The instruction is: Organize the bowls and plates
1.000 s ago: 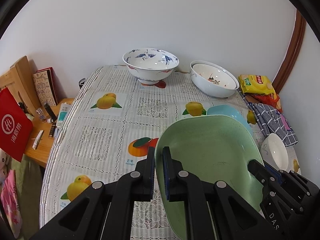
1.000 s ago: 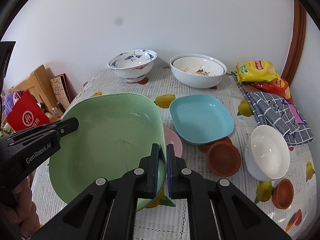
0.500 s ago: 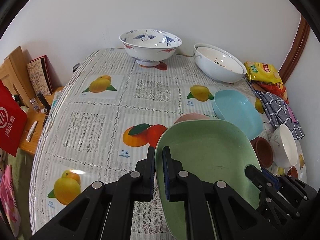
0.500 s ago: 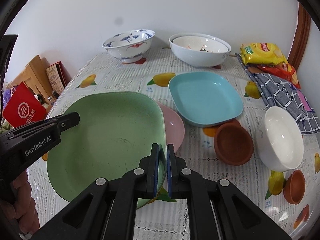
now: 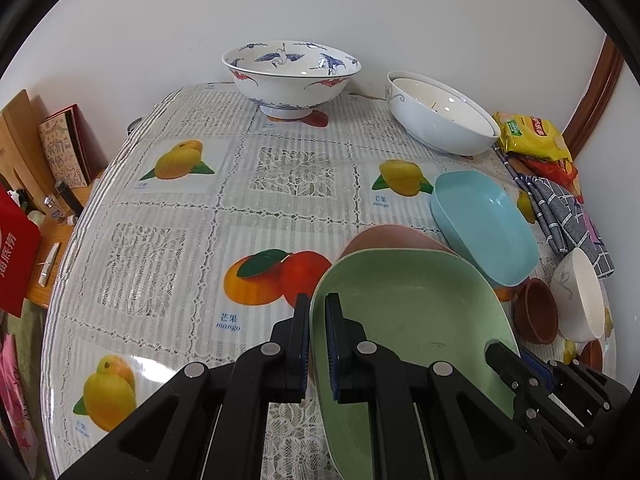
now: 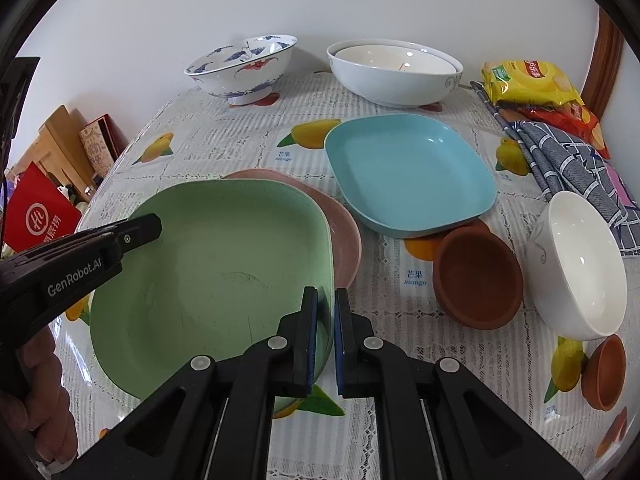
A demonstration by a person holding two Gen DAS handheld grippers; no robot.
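Observation:
Both grippers hold a large green plate (image 6: pixel 212 264) just over a pink plate (image 6: pixel 344 232) on the table. My left gripper (image 5: pixel 317 312) is shut on the green plate's (image 5: pixel 408 312) left rim. My right gripper (image 6: pixel 326 308) is shut on its right rim. In the right wrist view the left gripper (image 6: pixel 154 226) reaches in from the left. The pink plate (image 5: pixel 392 238) is mostly hidden beneath. A blue plate (image 6: pixel 408 172) lies just right of it, resting partly on a brown bowl (image 6: pixel 478 276).
At the back stand a blue-patterned bowl (image 6: pixel 244 68) and stacked white bowls (image 6: pixel 394 72). A small white bowl (image 6: pixel 580 272), another brown bowl (image 6: pixel 606 372), a checked cloth (image 6: pixel 572 160) and snack bags (image 6: pixel 532 80) crowd the right. A side shelf (image 5: pixel 36 184) with clutter lies left.
Both grippers have come down with the green plate, which now sits low over the pink plate. The bowls at the back appear larger and higher in the views.

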